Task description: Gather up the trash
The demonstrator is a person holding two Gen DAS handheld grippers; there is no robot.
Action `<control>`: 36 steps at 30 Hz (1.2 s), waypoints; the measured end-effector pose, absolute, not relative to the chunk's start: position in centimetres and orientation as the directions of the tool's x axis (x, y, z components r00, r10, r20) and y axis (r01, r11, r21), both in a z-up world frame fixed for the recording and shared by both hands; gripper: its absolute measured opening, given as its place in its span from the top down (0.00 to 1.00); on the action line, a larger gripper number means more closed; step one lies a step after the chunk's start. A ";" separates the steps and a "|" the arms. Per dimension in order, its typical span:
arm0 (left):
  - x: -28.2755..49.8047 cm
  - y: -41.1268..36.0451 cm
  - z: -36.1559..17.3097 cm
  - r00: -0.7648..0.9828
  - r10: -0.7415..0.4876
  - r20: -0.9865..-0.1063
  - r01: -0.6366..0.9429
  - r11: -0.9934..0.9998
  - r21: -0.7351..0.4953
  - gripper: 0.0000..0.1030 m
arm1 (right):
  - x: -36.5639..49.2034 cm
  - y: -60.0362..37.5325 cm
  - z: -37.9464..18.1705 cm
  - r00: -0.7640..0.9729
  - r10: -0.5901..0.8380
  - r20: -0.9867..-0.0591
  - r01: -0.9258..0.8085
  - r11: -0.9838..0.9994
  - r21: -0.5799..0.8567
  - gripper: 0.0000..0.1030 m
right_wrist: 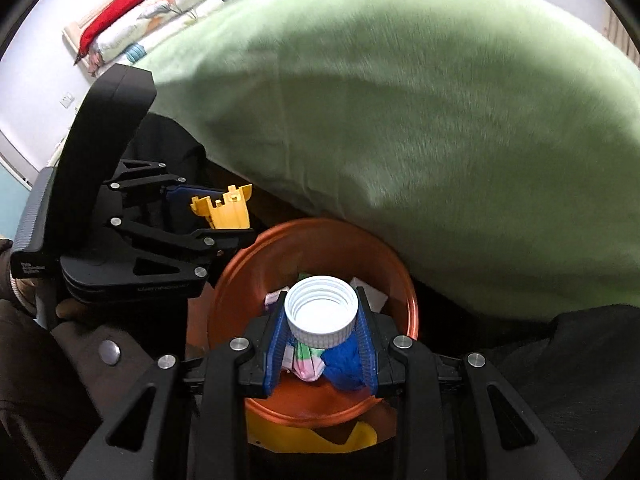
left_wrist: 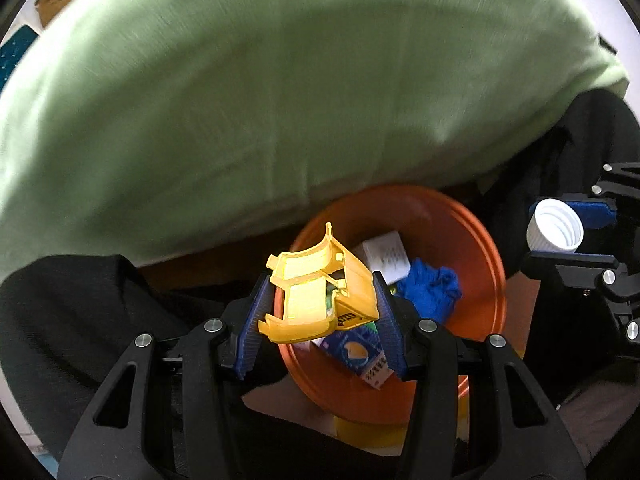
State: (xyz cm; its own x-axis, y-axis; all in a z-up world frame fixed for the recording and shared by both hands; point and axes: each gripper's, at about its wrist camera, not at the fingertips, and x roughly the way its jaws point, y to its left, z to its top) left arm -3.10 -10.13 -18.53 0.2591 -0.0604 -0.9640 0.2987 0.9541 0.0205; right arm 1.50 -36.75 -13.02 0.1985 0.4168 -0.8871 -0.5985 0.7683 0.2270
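My left gripper (left_wrist: 320,312) is shut on a yellow plastic piece (left_wrist: 316,292) and holds it above the left side of an orange bin (left_wrist: 472,240). My right gripper (right_wrist: 322,344) is shut on a white threaded bottle cap (right_wrist: 322,312) above the same orange bin (right_wrist: 248,272). The bin holds a blue crumpled cloth (left_wrist: 430,290), a white card (left_wrist: 386,256) and a blue printed wrapper (left_wrist: 358,350). The right gripper with the cap (left_wrist: 554,224) shows at the right of the left wrist view. The left gripper with the yellow piece (right_wrist: 226,210) shows at the left of the right wrist view.
A green blanket (left_wrist: 280,92) covers a bed right behind the bin. Black fabric (left_wrist: 80,308) lies to the left and right of the bin. A yellow object (right_wrist: 320,436) lies under the bin's near edge. Folded bedding (right_wrist: 160,4) is stacked at the far left.
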 end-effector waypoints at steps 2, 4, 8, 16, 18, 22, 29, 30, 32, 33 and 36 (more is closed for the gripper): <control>-2.9 -10.4 -19.2 0.219 -0.058 -0.974 0.308 0.951 0.013 0.53 | 1.6 -36.5 -13.7 0.177 0.404 -0.897 -0.600 0.767 0.227 0.70; -2.7 -10.6 -20.1 0.184 -0.044 -0.982 0.314 0.949 0.016 0.53 | 1.5 -36.4 -14.4 0.155 0.395 -0.905 -0.604 0.763 0.229 0.70; -1.6 -11.1 -21.1 0.137 -0.023 -0.990 0.316 0.949 0.022 0.53 | 1.3 -35.6 -15.2 0.125 0.374 -0.919 -0.616 0.755 0.224 0.69; -1.7 -10.7 -23.2 0.057 0.035 -0.998 0.315 0.948 0.051 0.24 | 2.2 -36.6 -16.5 0.095 0.353 -0.931 -0.596 0.769 0.231 0.44; -1.7 -10.9 -23.5 0.065 0.040 -0.997 0.312 0.948 0.058 0.24 | 2.3 -36.9 -16.0 0.110 0.364 -0.925 -0.590 0.772 0.234 0.41; -1.8 -10.9 -22.8 0.104 0.035 -0.994 0.302 0.951 0.065 0.24 | 2.3 -37.8 -13.8 0.175 0.396 -0.901 -0.592 0.774 0.225 0.35; -1.6 -10.4 -19.4 0.240 0.033 -0.970 0.276 0.956 0.101 0.24 | 3.6 -39.8 -8.5 0.339 0.469 -0.815 -0.581 0.786 0.211 0.20; -1.5 -10.3 -18.7 0.267 0.031 -0.963 0.271 0.957 0.106 0.24 | 4.0 -40.1 -7.4 0.371 0.480 -0.795 -0.580 0.788 0.205 0.18; -1.1 -9.8 -16.7 0.341 0.016 -0.940 0.257 0.960 0.110 0.24 | 4.8 -40.4 -5.5 0.428 0.489 -0.760 -0.576 0.796 0.188 0.14; -0.9 -9.6 -15.7 0.373 0.008 -0.928 0.249 0.962 0.109 0.24 | 5.4 -40.7 -4.0 0.480 0.491 -0.727 -0.570 0.805 0.167 0.11; 0.2 -9.0 -12.5 0.487 -0.005 -0.874 0.210 0.971 0.112 0.16 | 7.0 -41.2 -1.5 0.570 0.476 -0.669 -0.546 0.828 0.124 0.05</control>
